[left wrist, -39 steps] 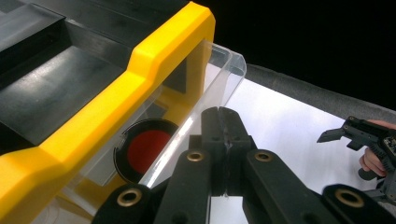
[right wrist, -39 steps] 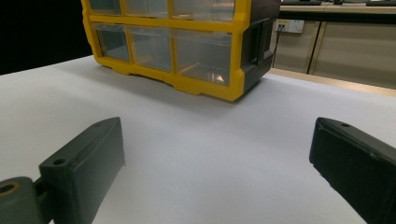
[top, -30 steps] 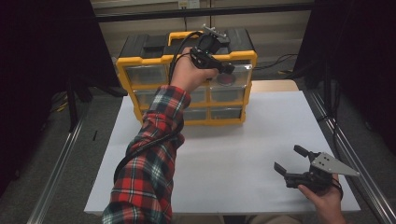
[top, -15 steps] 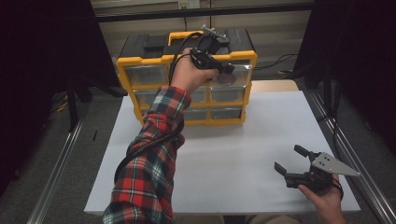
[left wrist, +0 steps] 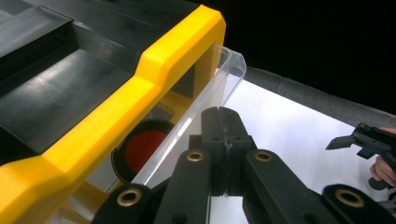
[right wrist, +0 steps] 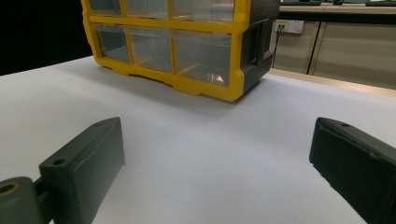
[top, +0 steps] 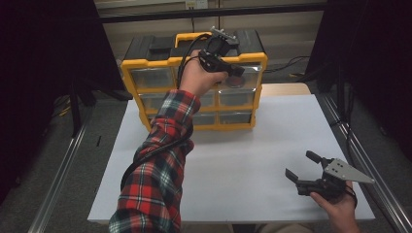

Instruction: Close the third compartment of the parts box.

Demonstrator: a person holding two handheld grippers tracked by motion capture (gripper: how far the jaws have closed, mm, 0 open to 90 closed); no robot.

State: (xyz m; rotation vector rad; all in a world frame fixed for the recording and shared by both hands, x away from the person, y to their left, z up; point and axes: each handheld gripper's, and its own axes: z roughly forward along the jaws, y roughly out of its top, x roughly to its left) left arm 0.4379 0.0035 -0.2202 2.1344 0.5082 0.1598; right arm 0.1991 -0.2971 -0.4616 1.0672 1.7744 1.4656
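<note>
We have the left tool [top: 232,68] up at the top right drawer of the yellow-and-black plastic organiser cabinet [top: 194,85], which stands at the back of the white worktop [top: 243,160]. In the left gripper view its jaws are pressed together with nothing visible between them, resting just beside the front lip of the clear plastic drawer [left wrist: 219,88]. That drawer stands pulled partway out of its slot, and a round red-and-black disc [left wrist: 140,149] lies inside it, seen through the clear wall.

Our right tool [top: 311,172] sits low near the front right corner of the worktop, jaws spread wide and holding nothing, well apart from the cabinet.

We judge the step in hand to be working this drawer, either pushing it home or drawing it further out. The risks we see:

- The closed jaws bear on a thin, smooth lip. If we push off-centre, the tip could slide off the edge and jab into the drawer or the yellow frame.
- A skewed push may cock the drawer in its slot and jam it.
- Nothing braces the cabinet, so a hard shove could slide it back across the worktop.
- Pulling it too far could let the drawer drop out and spill the disc.
</note>
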